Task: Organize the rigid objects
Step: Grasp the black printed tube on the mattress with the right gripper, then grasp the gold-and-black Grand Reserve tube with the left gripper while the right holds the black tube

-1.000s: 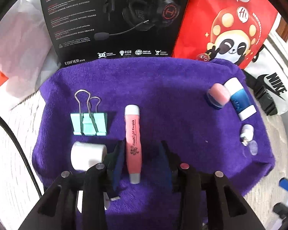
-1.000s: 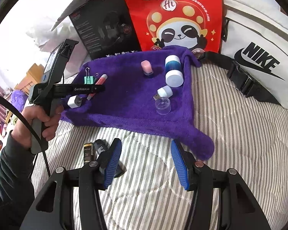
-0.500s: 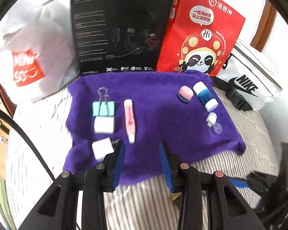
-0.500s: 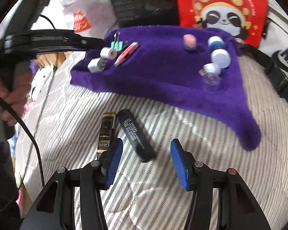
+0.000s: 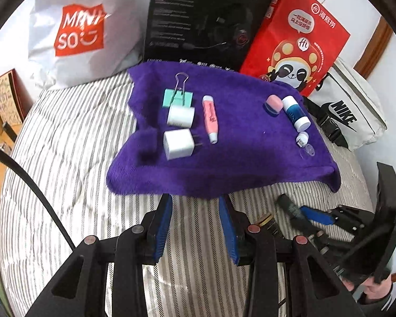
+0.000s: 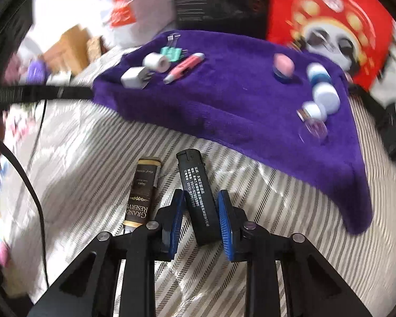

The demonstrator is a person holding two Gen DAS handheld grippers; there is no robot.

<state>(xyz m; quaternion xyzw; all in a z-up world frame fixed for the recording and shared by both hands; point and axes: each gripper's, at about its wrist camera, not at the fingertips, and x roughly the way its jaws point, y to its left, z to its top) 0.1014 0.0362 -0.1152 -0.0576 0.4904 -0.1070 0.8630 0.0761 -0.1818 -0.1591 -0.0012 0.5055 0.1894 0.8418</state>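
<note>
The right gripper (image 6: 200, 214) had clamped its blue pads onto a black lighter (image 6: 198, 198) lying on the striped bedding (image 6: 277, 211), just beside a dark Grand Reserve pack (image 6: 141, 192), near the purple towel (image 6: 237, 100). The left gripper (image 5: 195, 227) hung over the towel's near edge w/ jaws apart & nothing between; charger (image 5: 177, 144) & binder clip (image 5: 178, 97) lay on the towel.

Ahead of the left claw, the purple towel (image 5: 224, 163) carries one teal binder clip (image 5: 177, 97), two white chargers (image 5: 180, 116) (image 5: 177, 144), one pink flashlight pen (image 5: 210, 117), one pink-capped jar (image 5: 273, 105) and one blue-and-white tube (image 5: 295, 113). Two dark lighters lie on the striped bedding: one black lighter (image 6: 198, 195) between the right claw's pads and one brown lighter (image 6: 142, 192) just left of it.
</note>
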